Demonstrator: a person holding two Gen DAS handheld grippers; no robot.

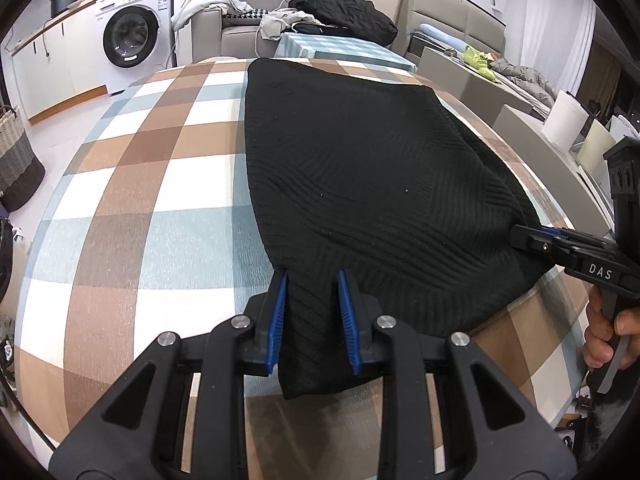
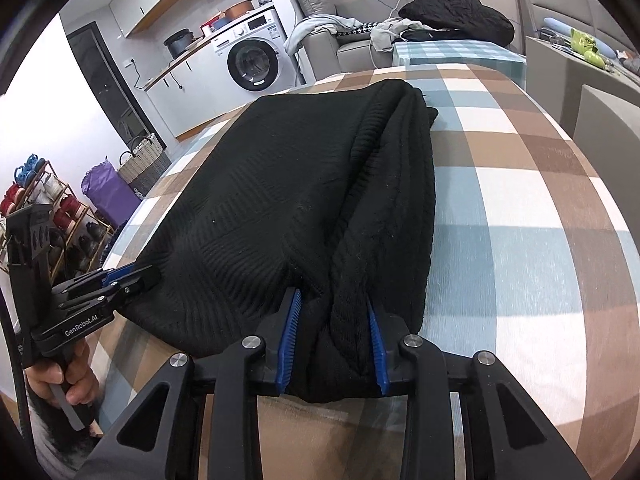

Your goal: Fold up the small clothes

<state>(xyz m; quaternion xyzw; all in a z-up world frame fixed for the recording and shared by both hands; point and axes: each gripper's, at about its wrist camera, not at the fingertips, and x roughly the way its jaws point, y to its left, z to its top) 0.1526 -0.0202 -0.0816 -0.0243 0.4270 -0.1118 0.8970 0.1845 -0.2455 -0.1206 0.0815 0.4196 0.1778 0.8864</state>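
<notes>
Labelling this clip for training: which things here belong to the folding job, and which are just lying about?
In the job: black knit garment, left gripper, right gripper, checked table.

Lying about: washing machine, woven basket, shoe rack, black clothes pile.

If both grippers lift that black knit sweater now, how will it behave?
Probably floppy: the sweater already bunches into folds where the right gripper clamps it. Between that and the left gripper it would likely sag. Its thick ribbed knit suggests some weight and little slipping on the checked tablecloth.
</notes>
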